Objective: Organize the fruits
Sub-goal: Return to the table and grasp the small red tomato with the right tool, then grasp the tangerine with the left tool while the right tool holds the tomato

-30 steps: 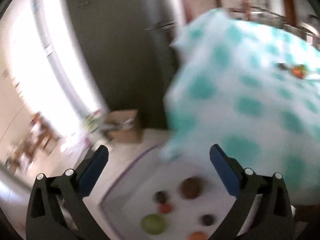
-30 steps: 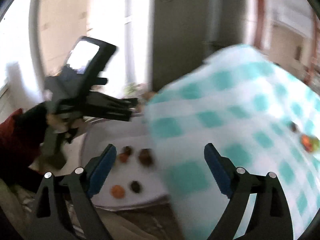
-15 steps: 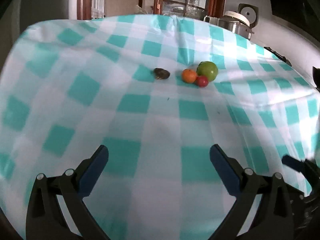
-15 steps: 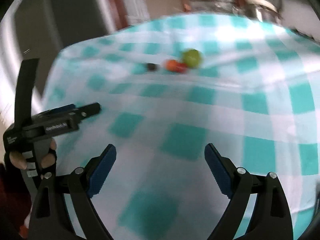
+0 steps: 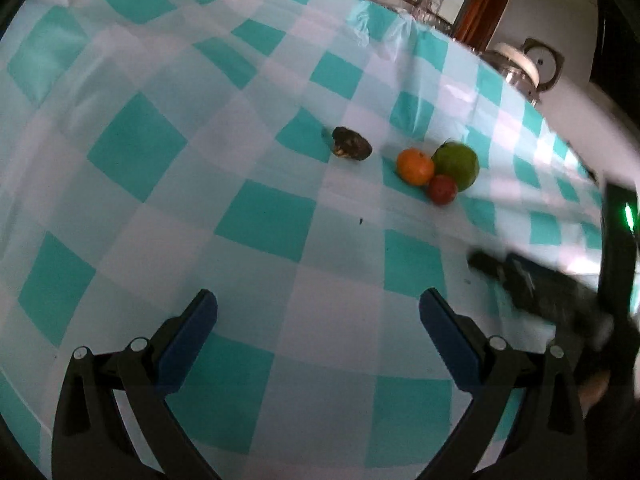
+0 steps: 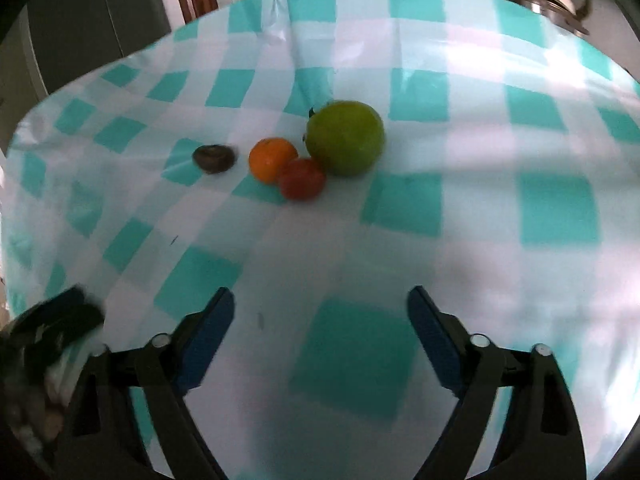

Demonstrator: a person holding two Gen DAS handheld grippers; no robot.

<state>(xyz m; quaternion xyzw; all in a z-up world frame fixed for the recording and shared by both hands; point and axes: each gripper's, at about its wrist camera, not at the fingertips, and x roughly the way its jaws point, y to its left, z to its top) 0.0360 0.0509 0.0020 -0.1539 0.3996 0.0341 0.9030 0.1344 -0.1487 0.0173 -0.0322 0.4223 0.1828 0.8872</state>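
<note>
Both cameras have come closer to the fruits since half a second ago. From the left wrist, the left gripper point(image 5: 318, 308) has its fingers wide apart with nothing between them, above the checked tablecloth point(image 5: 256, 216). Far ahead lie a dark fruit point(image 5: 351, 143), an orange point(image 5: 415, 165), a green apple point(image 5: 456, 165) and a small red fruit point(image 5: 443, 189); the last three touch. The blurred right gripper point(image 5: 536, 284) shows at right.

From the right wrist, the right gripper point(image 6: 320, 310) is also spread and empty. The green apple point(image 6: 345, 137), orange point(image 6: 272, 159), red fruit point(image 6: 301, 179) and dark fruit point(image 6: 214, 158) lie well ahead of its fingertips, slightly left.
</note>
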